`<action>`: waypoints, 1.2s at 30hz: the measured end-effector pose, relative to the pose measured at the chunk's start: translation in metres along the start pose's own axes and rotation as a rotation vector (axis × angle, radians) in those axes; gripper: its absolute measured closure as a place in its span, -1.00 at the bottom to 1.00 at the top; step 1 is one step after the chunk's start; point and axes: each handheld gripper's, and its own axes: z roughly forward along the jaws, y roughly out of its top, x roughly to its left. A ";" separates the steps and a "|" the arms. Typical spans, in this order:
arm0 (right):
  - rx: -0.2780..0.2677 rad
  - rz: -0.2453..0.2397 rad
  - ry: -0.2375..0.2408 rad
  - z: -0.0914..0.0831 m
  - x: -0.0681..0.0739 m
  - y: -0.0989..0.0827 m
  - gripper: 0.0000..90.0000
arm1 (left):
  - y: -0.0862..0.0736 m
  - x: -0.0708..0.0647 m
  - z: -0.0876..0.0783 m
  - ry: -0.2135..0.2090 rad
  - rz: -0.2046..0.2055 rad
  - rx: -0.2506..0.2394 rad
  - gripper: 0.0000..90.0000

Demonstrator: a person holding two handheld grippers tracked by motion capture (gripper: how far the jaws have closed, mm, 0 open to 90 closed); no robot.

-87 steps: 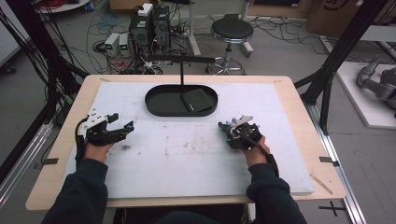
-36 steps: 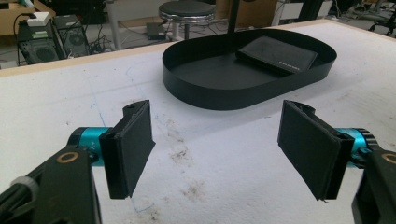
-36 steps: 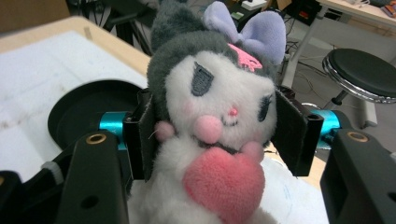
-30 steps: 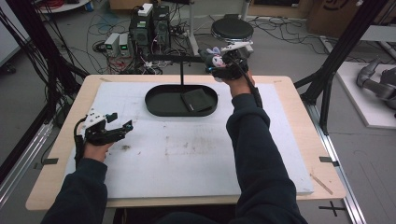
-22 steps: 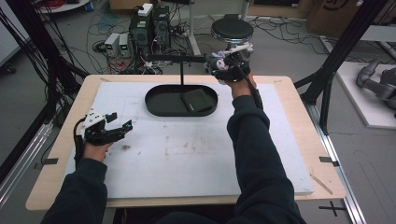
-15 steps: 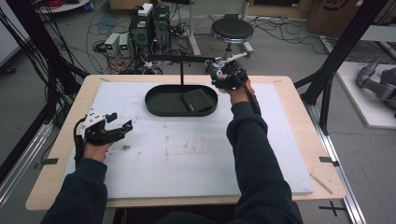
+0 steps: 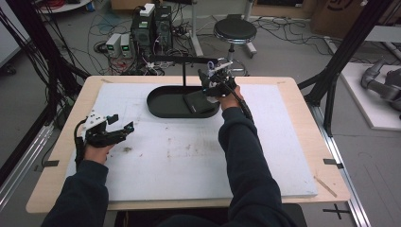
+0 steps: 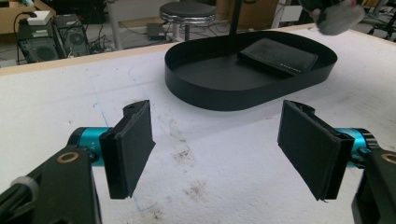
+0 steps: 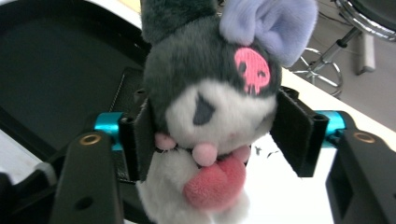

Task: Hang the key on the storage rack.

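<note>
Left gripper (image 7: 124, 128), well to the left of the black oval tray (image 7: 161, 108) on the white mat, rests with its jaws wide apart and nothing between them. Right gripper (image 7: 208, 79) hangs over the tray's right end, above the dark wallet (image 7: 199, 101), with the plush toy (image 9: 210, 112) between its pads. Its jaws have just been opening; the right pad looks barely touching, so the grip seems loose. The toy could slip early and land on the tray's rim or outside, likely if the jaws widen before it is low enough. Compared with a second ago, the right hand has sunk towards the tray.
</note>
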 end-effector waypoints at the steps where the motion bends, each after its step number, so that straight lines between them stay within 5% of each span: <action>1: 0.008 -0.002 0.014 0.001 0.001 -0.001 -0.29 | 0.000 0.000 0.000 0.000 0.000 0.000 -0.41; 4: 0.006 0.014 0.087 0.003 -0.001 -0.003 -0.59 | 0.000 0.000 0.000 0.001 -0.001 -0.001 -0.41; 12: -0.001 -0.029 0.193 -0.019 -0.005 -0.008 -0.59 | 0.000 0.001 -0.002 0.001 0.002 0.006 -0.41; 21: -0.049 -0.039 0.227 -0.057 -0.014 -0.016 -0.59 | -0.001 0.001 -0.007 -0.019 -0.003 -0.017 -0.42; 23: -0.131 -0.064 0.217 -0.068 -0.014 -0.027 -0.58 | -0.001 0.002 -0.008 -0.016 -0.008 -0.019 -0.42; 26: -0.140 -0.047 0.209 -0.082 -0.017 -0.046 -0.58 | -0.001 0.002 -0.008 -0.015 -0.007 -0.024 -0.42; 28: -0.077 -0.035 0.195 -0.090 -0.018 -0.056 -0.58 | -0.001 0.002 -0.009 -0.012 -0.010 -0.027 -0.42; 36: -0.161 -0.034 0.153 -0.121 -0.018 -0.119 -0.58 | 0.000 0.000 -0.005 -0.020 -0.015 -0.032 -0.48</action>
